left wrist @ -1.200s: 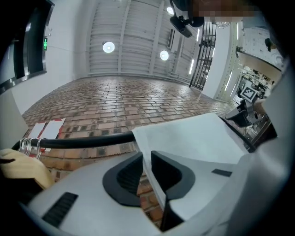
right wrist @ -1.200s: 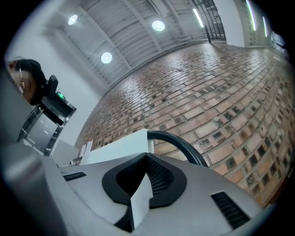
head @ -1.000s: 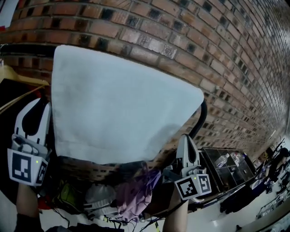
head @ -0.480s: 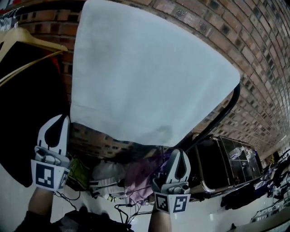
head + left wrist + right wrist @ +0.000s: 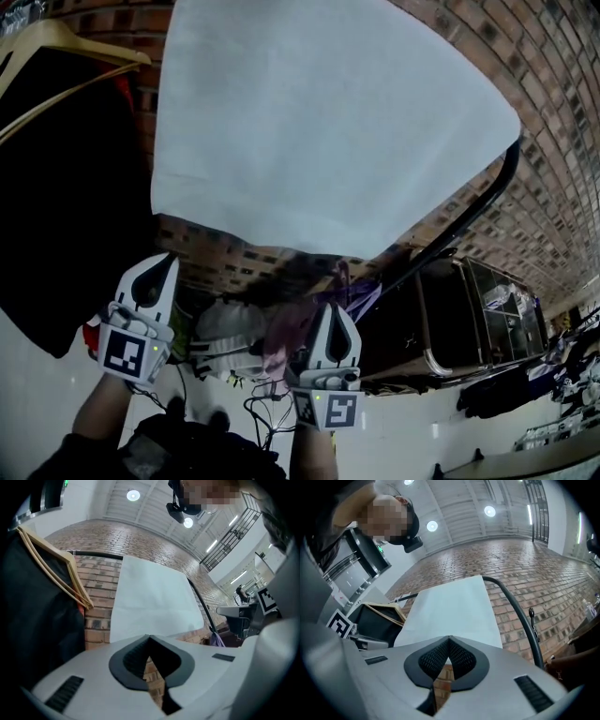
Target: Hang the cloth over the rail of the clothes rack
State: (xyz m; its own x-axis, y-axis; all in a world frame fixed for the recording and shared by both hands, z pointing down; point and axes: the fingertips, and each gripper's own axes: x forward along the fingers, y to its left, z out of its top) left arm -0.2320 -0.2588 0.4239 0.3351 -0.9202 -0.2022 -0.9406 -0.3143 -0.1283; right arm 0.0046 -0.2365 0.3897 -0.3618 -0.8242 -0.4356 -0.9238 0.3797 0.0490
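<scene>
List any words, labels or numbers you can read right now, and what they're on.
None readable.
Marker cube on the left claw: a square pattern, no letters.
Marker cube on the right claw: likewise.
Cloth: plain, no label showing.
Green lit sign overhead: too small to read.

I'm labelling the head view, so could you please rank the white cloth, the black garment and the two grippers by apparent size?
1. white cloth
2. black garment, partly cut off by the frame
3. left gripper and right gripper: alike, both nearest the camera, so unranked between them
</scene>
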